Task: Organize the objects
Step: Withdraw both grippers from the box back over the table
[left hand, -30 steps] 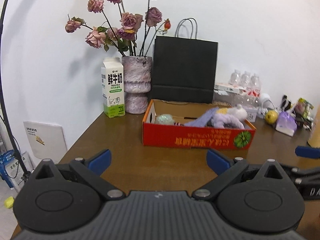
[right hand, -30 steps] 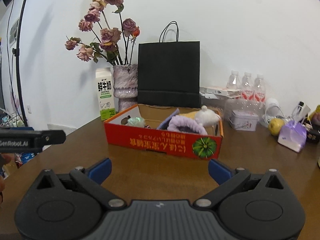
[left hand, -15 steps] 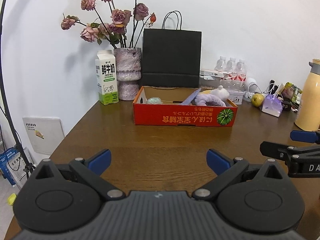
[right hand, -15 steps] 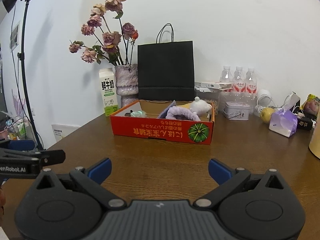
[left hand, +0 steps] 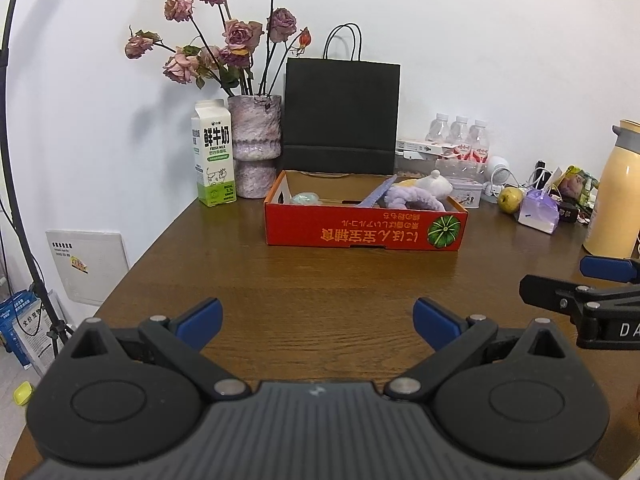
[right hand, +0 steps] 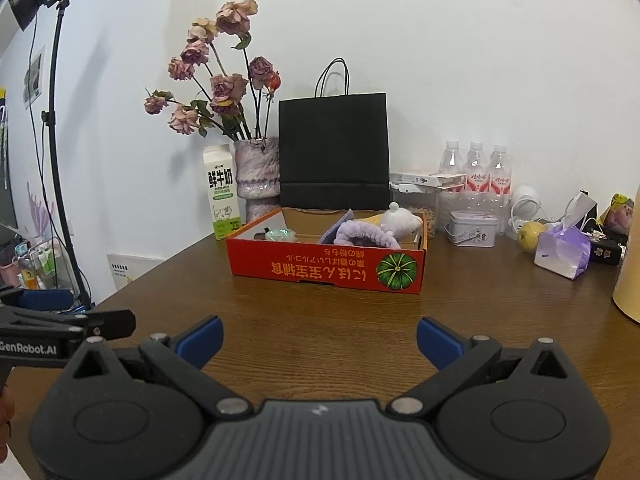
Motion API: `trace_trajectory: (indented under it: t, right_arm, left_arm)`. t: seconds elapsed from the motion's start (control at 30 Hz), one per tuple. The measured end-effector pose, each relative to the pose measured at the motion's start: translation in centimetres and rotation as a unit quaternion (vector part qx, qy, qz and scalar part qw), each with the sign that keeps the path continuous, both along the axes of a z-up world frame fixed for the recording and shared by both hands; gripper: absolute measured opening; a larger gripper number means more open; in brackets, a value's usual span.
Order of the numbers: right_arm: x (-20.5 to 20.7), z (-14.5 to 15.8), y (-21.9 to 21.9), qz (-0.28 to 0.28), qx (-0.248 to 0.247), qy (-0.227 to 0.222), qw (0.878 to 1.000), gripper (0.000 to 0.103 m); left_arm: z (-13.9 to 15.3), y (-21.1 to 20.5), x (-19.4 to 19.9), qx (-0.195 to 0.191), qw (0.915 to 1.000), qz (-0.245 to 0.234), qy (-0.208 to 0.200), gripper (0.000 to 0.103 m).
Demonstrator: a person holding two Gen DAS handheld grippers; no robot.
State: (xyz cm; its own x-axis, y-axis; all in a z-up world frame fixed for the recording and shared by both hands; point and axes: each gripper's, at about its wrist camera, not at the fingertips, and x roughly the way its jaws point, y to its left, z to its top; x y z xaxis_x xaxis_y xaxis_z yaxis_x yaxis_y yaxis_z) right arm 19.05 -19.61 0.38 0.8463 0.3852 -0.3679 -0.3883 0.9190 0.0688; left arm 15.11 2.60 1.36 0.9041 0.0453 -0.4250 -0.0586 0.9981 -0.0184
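A shallow red cardboard box [left hand: 360, 232] [right hand: 320, 268] sits on the brown table toward the back wall. Inside it lie a purple fluffy band [left hand: 412, 196] [right hand: 360, 234], a white plush toy [left hand: 436, 184] [right hand: 400, 218] and a pale green item [left hand: 304, 199] [right hand: 280, 234]. My left gripper [left hand: 316, 318] hovers over the near table, open and empty, well short of the box. My right gripper [right hand: 318, 338] is likewise open and empty. Each gripper shows at the edge of the other's view.
Behind the box stand a milk carton [left hand: 212, 152], a vase of dried roses [left hand: 254, 144] and a black paper bag [left hand: 342, 114]. Water bottles [right hand: 476, 168], a tin [right hand: 472, 228], a pear [right hand: 528, 236], a purple tissue pack [right hand: 564, 252] and a yellow flask [left hand: 616, 192] crowd the right.
Both grippers have pulled back from the box, which now looks smaller and farther. The flask and more of the right-side clutter have come into view. Both jaws stay open.
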Motion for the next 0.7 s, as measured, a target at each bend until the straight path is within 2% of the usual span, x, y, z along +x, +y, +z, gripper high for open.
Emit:
trace_trajectory:
  t: [0.7]
  right_arm:
    - [-0.17,0.07,-0.07,0.000,-0.001,0.000,1.000,0.103]
  left_arm:
    - [-0.09,-0.28,-0.38,-0.005,1.0000,-0.004,0.004,0.103]
